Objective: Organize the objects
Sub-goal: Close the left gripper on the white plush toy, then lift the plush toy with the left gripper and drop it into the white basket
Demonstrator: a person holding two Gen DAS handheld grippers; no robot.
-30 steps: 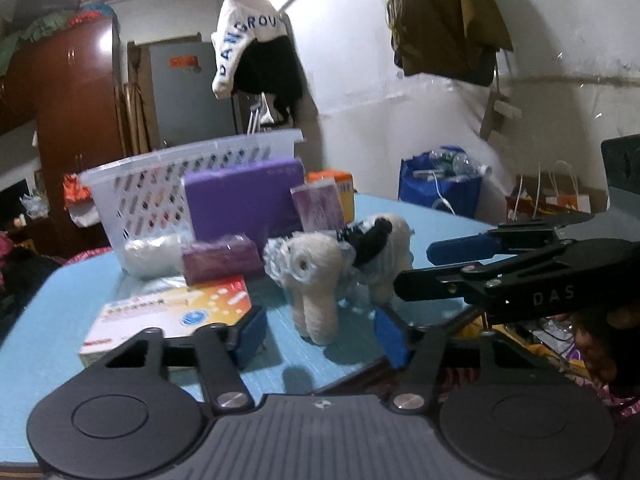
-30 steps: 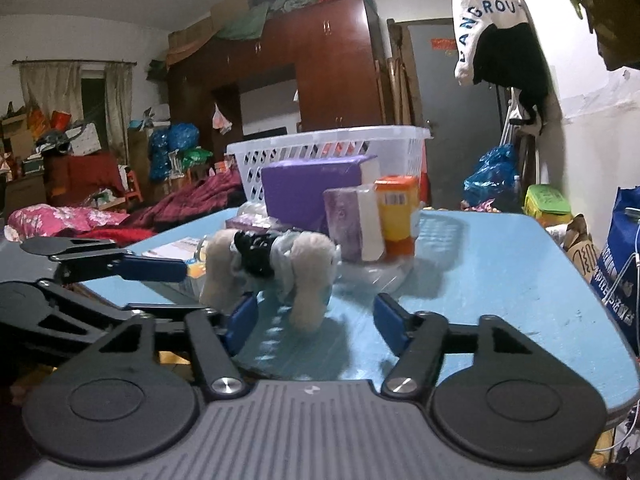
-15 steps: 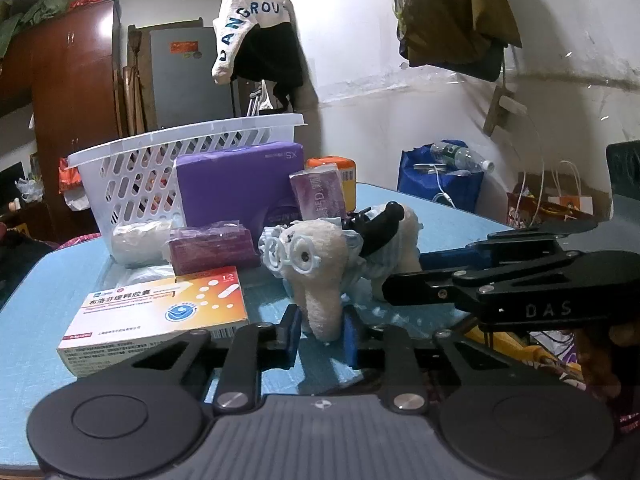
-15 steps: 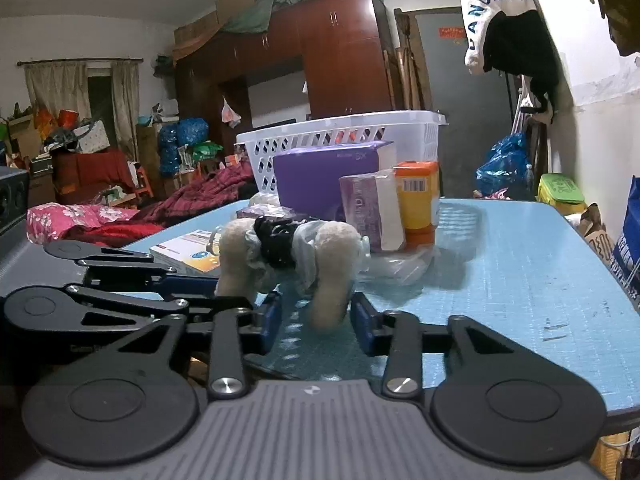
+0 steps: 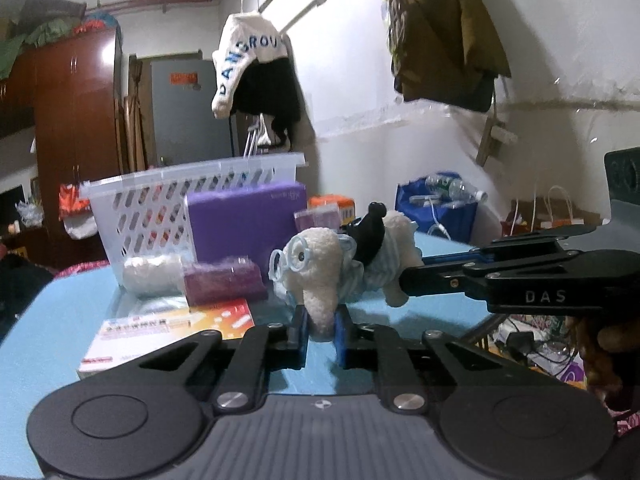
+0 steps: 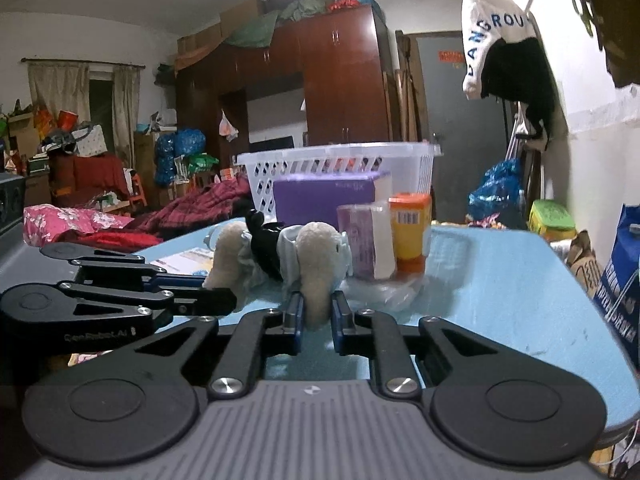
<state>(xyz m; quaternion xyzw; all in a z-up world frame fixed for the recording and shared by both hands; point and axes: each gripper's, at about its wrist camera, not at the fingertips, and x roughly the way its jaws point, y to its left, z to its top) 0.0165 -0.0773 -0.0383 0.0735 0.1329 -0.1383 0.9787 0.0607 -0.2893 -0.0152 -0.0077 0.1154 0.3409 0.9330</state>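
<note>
Both grippers clamp the same plush toy, one at each end. The left gripper has its blue fingers closed on a cream leg below the head with the glasses; the right gripper has its fingers closed on another leg at the far end. A two-point hold probably suits a floppy thing: it stays level and does not sag or swing on the way to a bin.

The toy sits between the two grippers, its body above the fingers and only the legs between the pads. It seems to be raised just off the blue table, though the low view leaves that unsure.

Behind it lie the other items: a purple box standing against the white basket, a small purple pack, a white roll, a flat medicine box, and an orange jar. The basket is likely the goal, so the toy must clear the purple box and the rim.
</note>
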